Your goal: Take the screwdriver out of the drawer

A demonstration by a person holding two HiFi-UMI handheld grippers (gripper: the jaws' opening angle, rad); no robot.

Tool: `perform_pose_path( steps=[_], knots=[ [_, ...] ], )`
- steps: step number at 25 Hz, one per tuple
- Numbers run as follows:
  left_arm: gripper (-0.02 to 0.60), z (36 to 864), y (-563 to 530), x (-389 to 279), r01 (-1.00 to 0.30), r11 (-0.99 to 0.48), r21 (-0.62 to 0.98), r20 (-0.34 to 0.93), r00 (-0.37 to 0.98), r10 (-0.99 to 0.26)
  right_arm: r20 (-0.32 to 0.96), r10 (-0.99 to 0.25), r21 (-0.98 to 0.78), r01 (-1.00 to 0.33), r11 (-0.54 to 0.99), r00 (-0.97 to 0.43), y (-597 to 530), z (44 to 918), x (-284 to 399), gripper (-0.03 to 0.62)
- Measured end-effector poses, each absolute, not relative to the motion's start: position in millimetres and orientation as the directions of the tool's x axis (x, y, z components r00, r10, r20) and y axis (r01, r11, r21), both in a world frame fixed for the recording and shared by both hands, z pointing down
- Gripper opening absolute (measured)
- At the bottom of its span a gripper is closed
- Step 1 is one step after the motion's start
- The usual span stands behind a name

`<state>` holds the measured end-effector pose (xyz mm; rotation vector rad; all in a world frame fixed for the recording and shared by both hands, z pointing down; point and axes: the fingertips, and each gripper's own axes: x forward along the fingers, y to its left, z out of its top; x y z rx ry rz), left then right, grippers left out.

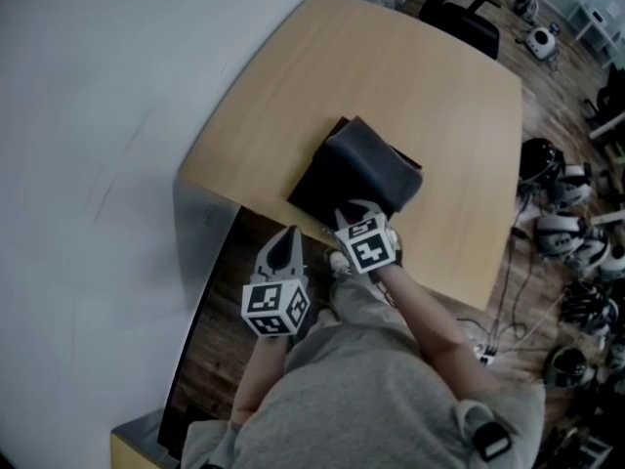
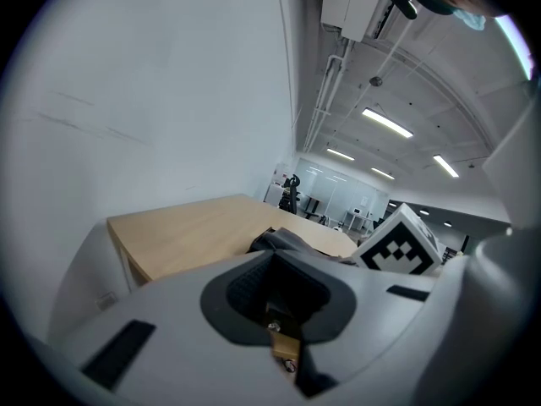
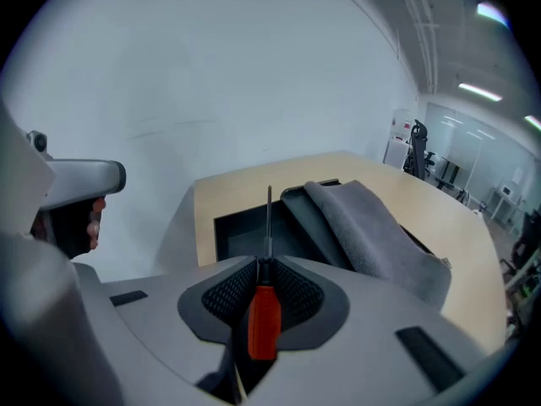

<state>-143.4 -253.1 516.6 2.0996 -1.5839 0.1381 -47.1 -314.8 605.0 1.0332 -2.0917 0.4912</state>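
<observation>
The right gripper (image 3: 267, 267) has its jaws part closed on the red handle of the screwdriver (image 3: 264, 321). Its shaft points to 12 o'clock and shows against the open black drawer (image 3: 241, 237); the tip is too thin to read. The left gripper (image 2: 275, 259) has its jaws together, with nothing between them. In the head view the right gripper hides the screwdriver. A grey cloth (image 3: 376, 239) drapes the drawer at 2 o'clock. The drawer sits on a light wooden table (image 1: 410, 76). A white wall (image 1: 88, 115) lies at 9 o'clock. Cluttered gear (image 1: 576, 242) lies on the floor at 3 o'clock, cut off by the frame.
</observation>
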Motion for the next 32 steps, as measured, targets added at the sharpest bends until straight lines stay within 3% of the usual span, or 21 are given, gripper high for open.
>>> perform_pose_path(
  steps=[19, 32],
  knots=[
    [0.000, 498, -184, -124, -0.913, -0.274, 0.301, 0.329, 0.369, -0.869, 0.562, -0.705, -0.049, -0.869, 0.492, -0.431, -234, 528, -17, 0.066],
    [0.000, 497, -142, -103, -0.903, -0.319, 0.287, 0.325, 0.405, -0.855, 0.505, -0.742, -0.075, -0.878, 0.472, -0.442, -178, 523, 8, 0.066]
  ],
)
